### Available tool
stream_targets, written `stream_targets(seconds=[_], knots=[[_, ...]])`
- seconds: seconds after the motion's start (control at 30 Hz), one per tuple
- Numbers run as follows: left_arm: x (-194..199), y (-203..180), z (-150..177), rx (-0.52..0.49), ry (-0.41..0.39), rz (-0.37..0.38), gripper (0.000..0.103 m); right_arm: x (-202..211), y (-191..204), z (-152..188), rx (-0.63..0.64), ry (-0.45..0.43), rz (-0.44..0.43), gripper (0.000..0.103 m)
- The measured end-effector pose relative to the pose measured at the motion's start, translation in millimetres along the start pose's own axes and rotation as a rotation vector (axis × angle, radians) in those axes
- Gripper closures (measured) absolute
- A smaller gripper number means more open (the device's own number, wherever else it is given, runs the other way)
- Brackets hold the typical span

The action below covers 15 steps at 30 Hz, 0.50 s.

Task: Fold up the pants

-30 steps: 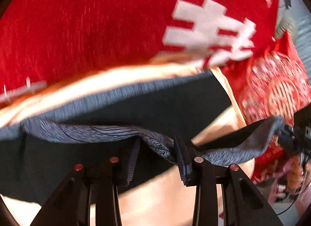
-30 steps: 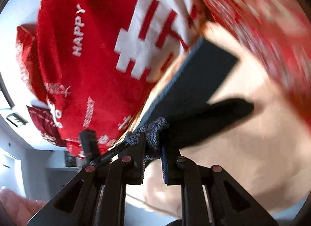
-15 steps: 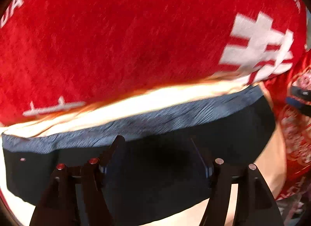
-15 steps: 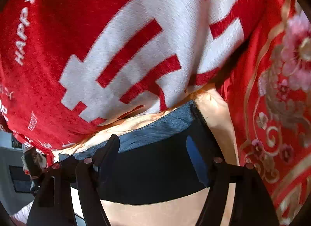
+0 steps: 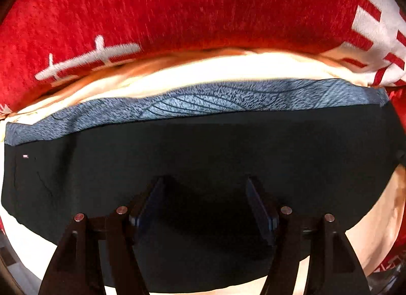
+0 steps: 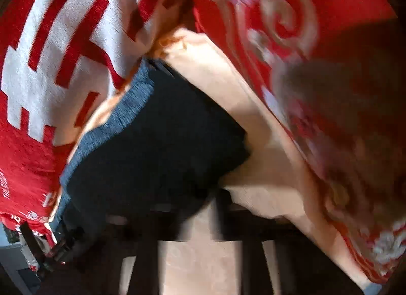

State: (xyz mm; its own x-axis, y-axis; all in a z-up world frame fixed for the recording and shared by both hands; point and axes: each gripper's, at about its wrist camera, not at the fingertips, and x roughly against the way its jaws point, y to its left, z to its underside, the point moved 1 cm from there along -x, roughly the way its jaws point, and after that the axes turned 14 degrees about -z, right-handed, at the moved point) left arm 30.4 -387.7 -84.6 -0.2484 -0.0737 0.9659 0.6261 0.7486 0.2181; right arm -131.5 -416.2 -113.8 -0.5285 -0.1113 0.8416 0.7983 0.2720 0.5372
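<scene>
Left tool [image 5: 204,194] agape over pants [image 5: 203,148]

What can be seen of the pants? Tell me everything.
The pants are dark, nearly black, soft cloth with a mottled grey-blue waistband along the far edge. They lie folded flat on a cream sheet beside a red blanket. The left gripper stands open over them; nothing grips them.

The left gripper [image 5: 204,201] has black arms, silver rivets and dark blue-padded jaws.
</scene>
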Motion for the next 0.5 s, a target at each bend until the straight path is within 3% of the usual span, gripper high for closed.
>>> stream_targets(seconds=[0.07, 0.13, 0.2, 0.27, 0.37, 0.43, 0.5], knots=[[1.6, 0.5, -1.2, -0.001, -0.027, -0.013, 0.034, 15.9, 26.2, -2.4, 0.148, -0.06, -0.013, 0.096], [-5.6, 0.3, -0.4, -0.018, -0.021, -0.04, 0.032, 19.8, 35.5, -5.1, 0.208, -0.063, 0.012, 0.096], [-9.4, 3.2, -0.5, -0.009, -0.027, -0.064, 0.024, 5.4, 21.4, -13.1, 0.165, 0.003, 0.069, 0.094], [-6.4, 7.9, -0.4, -0.011, -0.014, -0.067, 0.024, -2.0, 1.1, -12.1, 0.071, 0.068, 0.079, 0.09], [11.1, 13.0, -4.6, -0.007, -0.044, -0.053, 0.024, 31.9, 16.5, 2.0, 0.105, -0.019, 0.084, 0.085], [20.9, 7.5, -13.0, -0.028, -0.092, -0.064, 0.024, 52.6, 38.8, 9.7, 0.193, -0.081, 0.06, 0.085], [21.9, -2.8, -24.8, -0.039, -0.118, -0.074, 0.024, 52.4, 59.8, 1.5, 0.302, -0.085, 0.044, 0.085]])
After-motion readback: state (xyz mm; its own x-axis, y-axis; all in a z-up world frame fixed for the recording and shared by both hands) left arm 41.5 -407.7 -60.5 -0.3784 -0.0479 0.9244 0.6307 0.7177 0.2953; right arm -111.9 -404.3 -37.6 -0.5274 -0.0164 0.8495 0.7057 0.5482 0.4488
